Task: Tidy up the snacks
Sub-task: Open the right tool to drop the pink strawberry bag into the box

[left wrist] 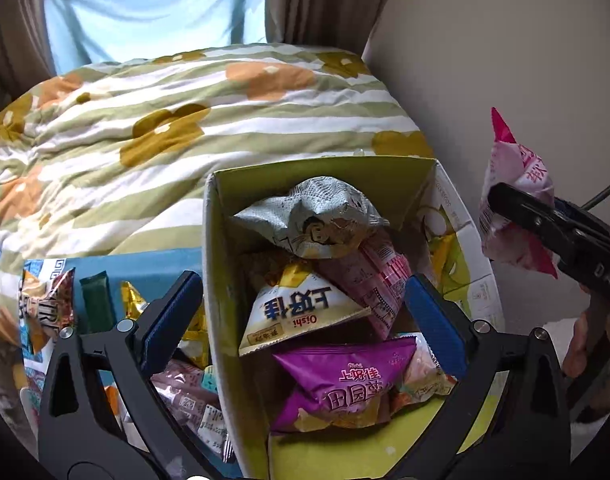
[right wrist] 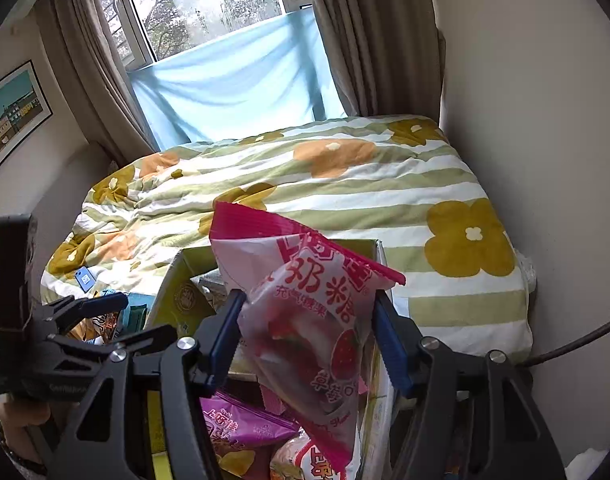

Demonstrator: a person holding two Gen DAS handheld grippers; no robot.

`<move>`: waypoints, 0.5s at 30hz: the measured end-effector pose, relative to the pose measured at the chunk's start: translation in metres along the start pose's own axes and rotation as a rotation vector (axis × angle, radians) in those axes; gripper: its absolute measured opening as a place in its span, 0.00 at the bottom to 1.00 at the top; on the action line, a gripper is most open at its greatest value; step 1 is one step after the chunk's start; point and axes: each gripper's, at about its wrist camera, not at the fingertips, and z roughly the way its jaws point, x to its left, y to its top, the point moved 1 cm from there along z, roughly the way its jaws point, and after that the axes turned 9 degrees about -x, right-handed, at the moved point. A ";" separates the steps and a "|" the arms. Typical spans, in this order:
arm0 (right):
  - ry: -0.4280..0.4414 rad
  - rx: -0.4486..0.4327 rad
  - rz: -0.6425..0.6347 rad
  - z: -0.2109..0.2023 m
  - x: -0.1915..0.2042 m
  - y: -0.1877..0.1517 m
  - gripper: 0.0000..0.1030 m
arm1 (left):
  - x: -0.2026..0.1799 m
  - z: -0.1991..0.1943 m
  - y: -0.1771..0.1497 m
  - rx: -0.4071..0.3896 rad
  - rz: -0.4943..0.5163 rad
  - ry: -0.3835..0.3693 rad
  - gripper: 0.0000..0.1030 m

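1. Pinching a pink strawberry snack bag (right wrist: 305,320) between its blue-padded jaws, the right gripper (right wrist: 305,336) is holding it in the air above the right side of the cardboard box (left wrist: 221,264).
2. Hovering over that box with its jaws spread wide and holding nothing, the left gripper (left wrist: 305,320) is straddling the box's left wall.
3. Lying inside the box are a white Oishi bag (left wrist: 297,316), a purple Oishi bag (left wrist: 345,380) and a crumpled grey bag (left wrist: 321,220).
4. Sitting on the floral-quilted bed (left wrist: 145,120), the box is touching a blue tray (left wrist: 145,264) of loose snacks.
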 end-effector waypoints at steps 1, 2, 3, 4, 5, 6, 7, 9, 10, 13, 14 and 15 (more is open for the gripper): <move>0.002 0.013 -0.010 0.004 0.000 0.004 0.57 | 0.002 -0.002 -0.001 -0.002 -0.010 0.004 0.97; 0.000 0.026 -0.021 0.011 -0.001 0.007 0.57 | 0.004 -0.003 -0.002 -0.002 -0.020 0.007 0.97; -0.004 0.031 -0.028 0.016 -0.001 0.009 0.57 | 0.008 -0.004 -0.004 -0.001 -0.032 0.009 0.97; -0.003 0.037 -0.034 0.021 -0.001 0.011 0.57 | 0.011 -0.004 -0.005 0.002 -0.044 0.011 0.97; 0.001 0.042 -0.037 0.027 -0.001 0.013 0.57 | 0.014 -0.005 -0.007 0.003 -0.054 0.010 0.97; 0.004 0.044 -0.037 0.032 -0.001 0.014 0.58 | 0.016 -0.006 -0.009 0.002 -0.062 0.013 0.97; 0.005 0.047 -0.034 0.036 -0.002 0.014 0.59 | 0.018 -0.007 -0.011 0.002 -0.069 0.022 0.97; 0.012 0.059 -0.028 0.043 -0.002 0.014 0.65 | 0.023 -0.008 -0.014 0.002 -0.079 0.039 0.97; 0.011 0.057 -0.027 0.044 -0.002 0.014 0.69 | 0.024 -0.009 -0.015 0.003 -0.084 0.044 0.97; 0.022 0.028 -0.029 0.037 0.000 0.014 1.00 | 0.027 -0.012 -0.019 0.000 -0.093 0.057 0.97; 0.027 0.020 -0.033 0.035 0.000 0.014 1.00 | 0.028 -0.013 -0.020 0.000 -0.095 0.058 0.97; 0.029 0.014 -0.039 0.032 0.002 0.013 1.00 | 0.028 -0.015 -0.022 -0.002 -0.097 0.058 0.97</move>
